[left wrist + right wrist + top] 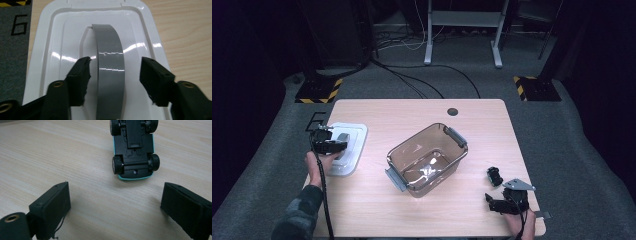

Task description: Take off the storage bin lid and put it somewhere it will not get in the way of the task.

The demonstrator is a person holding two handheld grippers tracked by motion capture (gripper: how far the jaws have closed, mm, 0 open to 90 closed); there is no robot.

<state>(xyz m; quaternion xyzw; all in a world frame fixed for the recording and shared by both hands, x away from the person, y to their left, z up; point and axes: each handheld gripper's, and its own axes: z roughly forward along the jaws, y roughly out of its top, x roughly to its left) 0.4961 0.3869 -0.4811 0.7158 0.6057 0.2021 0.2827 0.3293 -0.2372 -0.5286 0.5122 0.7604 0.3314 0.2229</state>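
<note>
Both pads of the left tool (113,83) stand apart, straddling the grey handle (110,75) running lengthwise on the white lid (45,50).

Grey carpet floor (562,140), hazard-striped stand bases (318,92), dim dark surroundings.

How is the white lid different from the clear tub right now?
The white lid is opaque with a grey handle on top; the clear tub is see-through and brownish, with grey latches at its ends. The lid lies flat at the table's left side, under the left hand-held gripper; the tub stands open in the middle, untouched. Both rest on the wooden table.
</note>
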